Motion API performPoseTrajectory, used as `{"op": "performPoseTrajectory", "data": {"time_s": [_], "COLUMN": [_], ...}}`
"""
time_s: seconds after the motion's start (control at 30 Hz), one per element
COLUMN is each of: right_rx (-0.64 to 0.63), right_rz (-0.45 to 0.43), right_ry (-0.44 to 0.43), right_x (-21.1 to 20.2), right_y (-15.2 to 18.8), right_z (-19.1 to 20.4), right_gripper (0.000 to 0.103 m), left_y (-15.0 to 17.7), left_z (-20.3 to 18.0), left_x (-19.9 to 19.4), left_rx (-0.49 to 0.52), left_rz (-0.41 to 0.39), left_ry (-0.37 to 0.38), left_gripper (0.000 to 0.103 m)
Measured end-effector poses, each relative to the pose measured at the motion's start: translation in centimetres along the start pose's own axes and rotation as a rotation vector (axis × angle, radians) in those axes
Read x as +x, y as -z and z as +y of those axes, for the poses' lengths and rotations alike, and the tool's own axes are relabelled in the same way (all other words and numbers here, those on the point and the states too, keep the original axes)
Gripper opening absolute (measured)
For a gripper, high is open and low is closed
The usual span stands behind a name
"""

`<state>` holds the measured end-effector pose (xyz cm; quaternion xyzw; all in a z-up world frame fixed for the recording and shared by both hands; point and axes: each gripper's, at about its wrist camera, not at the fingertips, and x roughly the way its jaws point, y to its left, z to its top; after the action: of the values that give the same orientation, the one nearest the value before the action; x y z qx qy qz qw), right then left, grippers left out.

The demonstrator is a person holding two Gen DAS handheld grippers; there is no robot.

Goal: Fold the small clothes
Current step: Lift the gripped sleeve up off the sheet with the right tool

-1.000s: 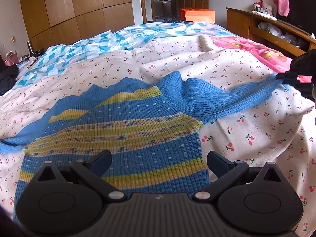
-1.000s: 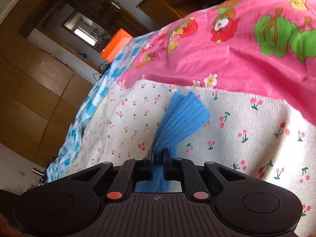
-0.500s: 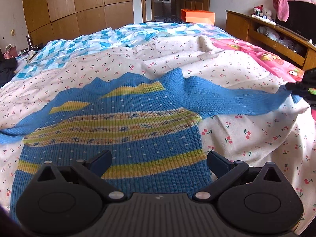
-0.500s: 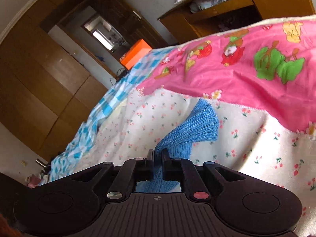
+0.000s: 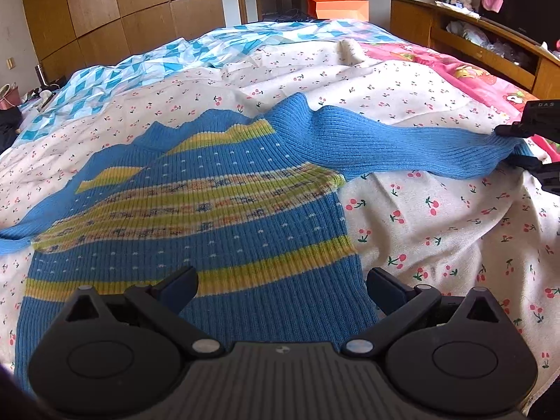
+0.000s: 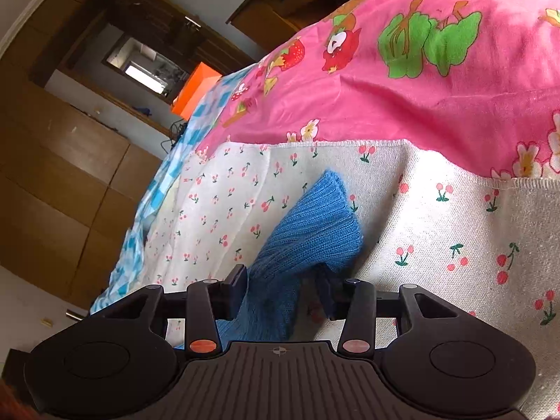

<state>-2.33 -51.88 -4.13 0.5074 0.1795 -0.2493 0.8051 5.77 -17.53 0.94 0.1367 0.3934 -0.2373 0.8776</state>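
A blue knit sweater (image 5: 196,210) with yellow and patterned stripes lies flat on the cherry-print sheet. Its right sleeve (image 5: 402,147) stretches out to the right. My left gripper (image 5: 281,285) is open and empty just above the sweater's hem. My right gripper (image 6: 283,287) is open, with the sleeve cuff (image 6: 315,231) lying loose between its fingers on the sheet. It shows at the right edge of the left wrist view (image 5: 525,147), at the sleeve's end.
The cherry-print sheet (image 5: 437,227) covers the bed. A pink cartoon-print quilt (image 6: 420,70) lies past the cuff. A blue-and-white diamond quilt (image 5: 175,56) lies at the far side. A wooden headboard shelf (image 5: 472,42) stands at the right, wardrobes (image 5: 122,10) behind.
My right gripper has opened and let go of the sleeve cuff, which now rests on the sheet. The sleeve has sunk flat. My left gripper has stayed open over the hem.
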Motion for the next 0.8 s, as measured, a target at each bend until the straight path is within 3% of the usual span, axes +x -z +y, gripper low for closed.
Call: {"op": "performPoseTrajectory", "data": {"time_s": [0.03,0.27,0.43,0.57,0.8], "right_rx": [-0.010,-0.180,-0.186,-0.160,-0.222], "right_rz": [-0.002,-0.100,-0.066,-0.051,-0.032], "right_ry": [-0.008,-0.027,0.022,-0.044,0.041], "right_x": [0.0,-1.3,-0.7,-1.2,-1.0], "right_y": [-0.1,-1.6,-1.5,-1.1,-1.1], "right_z": [0.4,5.6,4.5,3.2,2.6], "right_gripper": [0.017,0.016,0.035,0.039,0.040], "left_y": [-0.1,-0.4,-0.1,0.3,0.5], "left_z": [0.0,0.7,0.9,0.8,0.6], "left_x": [0.0,0.2,0.3,0.3,0.7], "left_rx": [0.003,-0.015,-0.022,-0.001,-0.004], "left_rz": [-0.003,-0.009,-0.001,0.009,0.030], "left_ry": [-0.002,-0.020,-0.016,-0.022,-0.030], "left_gripper": [0.103,0.103,0.103,0.103,0.103]}}
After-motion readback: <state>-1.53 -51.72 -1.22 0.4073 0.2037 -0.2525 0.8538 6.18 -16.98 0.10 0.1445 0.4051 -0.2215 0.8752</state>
